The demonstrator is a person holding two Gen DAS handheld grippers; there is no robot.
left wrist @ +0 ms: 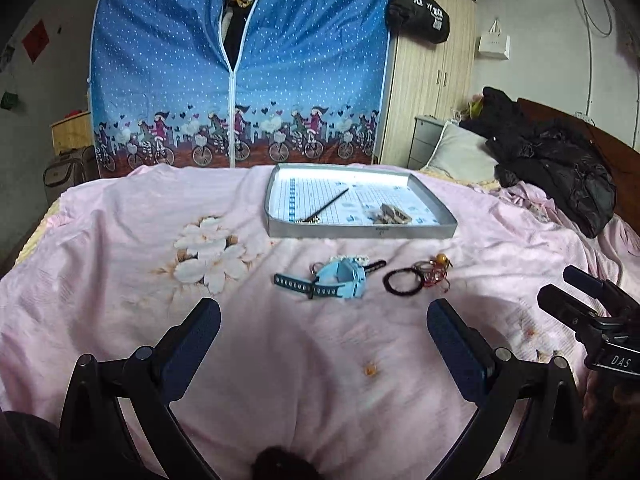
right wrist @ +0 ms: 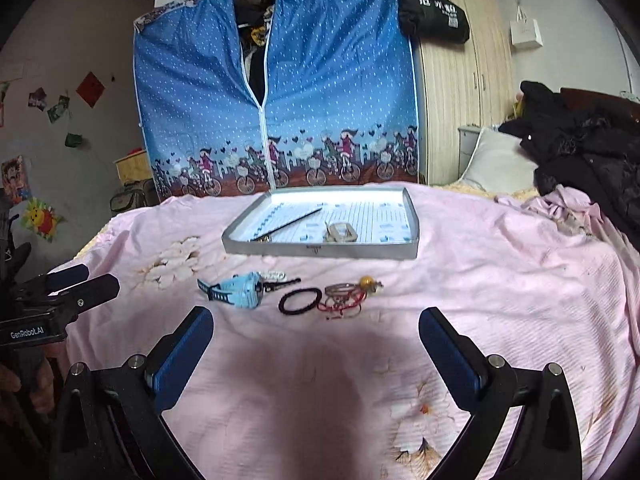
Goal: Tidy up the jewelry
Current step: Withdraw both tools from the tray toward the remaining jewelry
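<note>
Your soft pink bedspread [right wrist: 500, 280] gives under pressure, so a downward press could bury small pieces. The tray [right wrist: 320, 249] sits at twelve o'clock, far side. The blue watch [right wrist: 244, 290] at eleven tangles with a black clip; lifting one may drag both. The hair tie [right wrist: 299, 300] touches the red cords [right wrist: 342, 305], likely snagging. Both your right gripper [right wrist: 316, 340] and left gripper [left wrist: 324, 328] are spread wide, empty.

Blue fabric wardrobe [left wrist: 240, 68] beside wooden cupboard [left wrist: 432, 68], behind pink bed [left wrist: 120, 240]
</note>
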